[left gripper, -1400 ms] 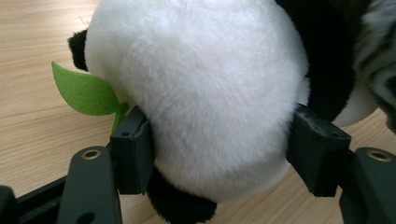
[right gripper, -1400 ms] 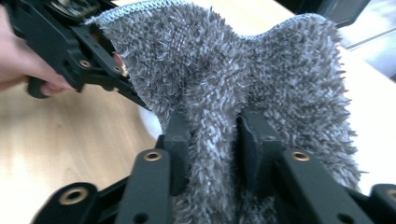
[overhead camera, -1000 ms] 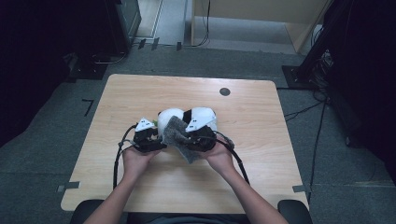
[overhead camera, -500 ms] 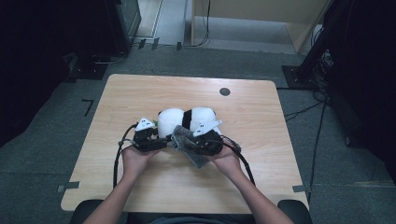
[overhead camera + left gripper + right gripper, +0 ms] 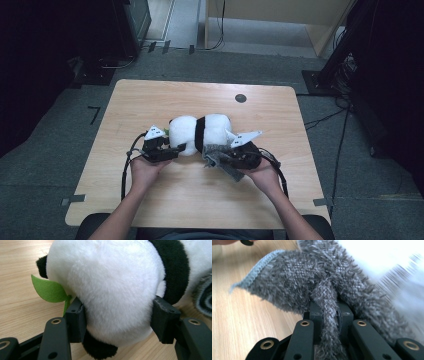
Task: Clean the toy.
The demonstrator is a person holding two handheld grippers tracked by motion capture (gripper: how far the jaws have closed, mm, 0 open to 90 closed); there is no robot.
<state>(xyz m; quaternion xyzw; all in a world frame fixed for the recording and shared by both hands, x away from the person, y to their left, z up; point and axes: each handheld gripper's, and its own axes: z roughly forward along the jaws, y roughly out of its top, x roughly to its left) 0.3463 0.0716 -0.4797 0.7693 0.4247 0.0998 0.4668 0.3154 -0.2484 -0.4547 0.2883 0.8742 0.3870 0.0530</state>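
1. The right gripper (image 5: 329, 315) is pinching a fold of the soft grey cloth (image 5: 312, 282), beside the panda plush (image 5: 199, 134).
2. The left gripper (image 5: 117, 320) is squeezing the plush's head; it is yielding, probably light.
3. The plush is lying mid-table (image 5: 150, 100).

Between the jaws of the left gripper (image 5: 117, 322), the panda toy (image 5: 112, 290) is seen as soft, matt plush, white and black, with a flat green felt leaf (image 5: 48, 290) beside one jaw. The grey cloth (image 5: 312, 282) pinched in the right gripper (image 5: 329, 315) is shaggy and rough (its edge is stitched). The jaws look like matt black plastic with brass-coloured rivets. Under both, the table (image 5: 190, 200) is shown as smooth light wood grain.
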